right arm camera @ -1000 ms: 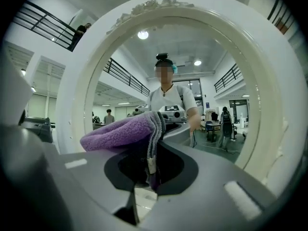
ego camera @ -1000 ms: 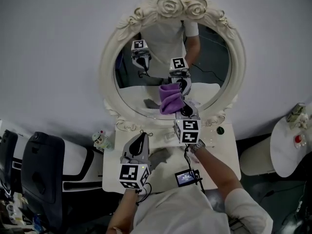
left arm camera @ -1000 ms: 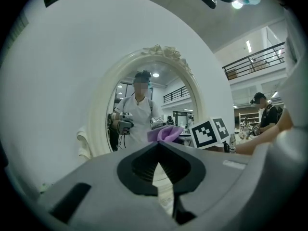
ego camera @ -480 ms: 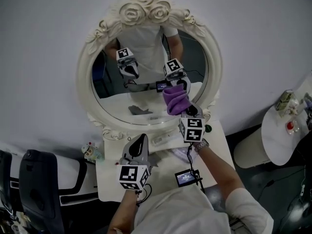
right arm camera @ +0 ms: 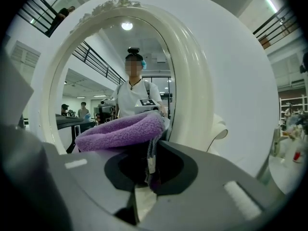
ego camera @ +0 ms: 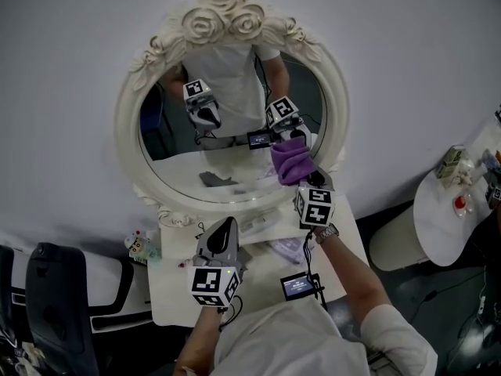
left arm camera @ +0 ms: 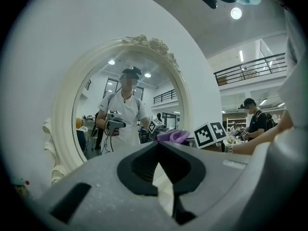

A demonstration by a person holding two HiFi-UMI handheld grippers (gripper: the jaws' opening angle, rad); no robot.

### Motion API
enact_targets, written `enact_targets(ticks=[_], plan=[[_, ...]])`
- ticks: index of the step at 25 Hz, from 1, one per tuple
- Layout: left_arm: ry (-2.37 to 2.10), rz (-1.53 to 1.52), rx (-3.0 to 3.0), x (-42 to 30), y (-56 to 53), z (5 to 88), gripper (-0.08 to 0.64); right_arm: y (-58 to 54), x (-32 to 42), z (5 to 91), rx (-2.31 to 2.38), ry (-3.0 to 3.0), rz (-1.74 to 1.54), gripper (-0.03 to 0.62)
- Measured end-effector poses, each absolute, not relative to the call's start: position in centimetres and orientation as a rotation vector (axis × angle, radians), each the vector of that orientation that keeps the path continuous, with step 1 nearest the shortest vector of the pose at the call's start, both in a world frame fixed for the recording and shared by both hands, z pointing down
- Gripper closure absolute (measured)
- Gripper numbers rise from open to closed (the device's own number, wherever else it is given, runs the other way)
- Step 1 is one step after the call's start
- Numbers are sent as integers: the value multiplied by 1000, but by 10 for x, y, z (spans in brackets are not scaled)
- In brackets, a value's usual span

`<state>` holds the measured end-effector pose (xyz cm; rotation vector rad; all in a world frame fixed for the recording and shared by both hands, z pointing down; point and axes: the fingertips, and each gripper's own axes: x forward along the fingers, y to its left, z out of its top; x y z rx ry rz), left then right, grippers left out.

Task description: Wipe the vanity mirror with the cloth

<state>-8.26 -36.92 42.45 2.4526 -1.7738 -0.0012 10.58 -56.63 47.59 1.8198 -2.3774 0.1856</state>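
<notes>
The right tool (ego camera: 304, 180) gripped the purple cloth (ego camera: 291, 161) at the mirror's (ego camera: 219, 143) lower right edge, most glass lying to its left. The left tool (ego camera: 225, 227), shut and empty, hovered above the bench (ego camera: 176, 280).

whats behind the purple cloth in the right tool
The mirror glass, near its right frame. The right tool holds the cloth there; the glass patch under it is covered.

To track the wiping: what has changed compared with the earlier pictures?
The right gripper swept the purple cloth rightward across the vanity mirror, from lower middle to near its right rim. Unchanged: it stays shut on the cloth; the left gripper stays shut, empty, over the table.
</notes>
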Motion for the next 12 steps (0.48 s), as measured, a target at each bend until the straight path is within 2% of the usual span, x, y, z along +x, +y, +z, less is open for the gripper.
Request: enact_targets(ticks=[6, 12], plan=[[-1833, -13, 2377, -106, -351, 433, 555, -554, 105, 477, 1844, -2409, 291, 546], [-1866, -133, 2306, -131, -332, 436, 555, -515, 56, 478, 1696, -2554, 281, 546]])
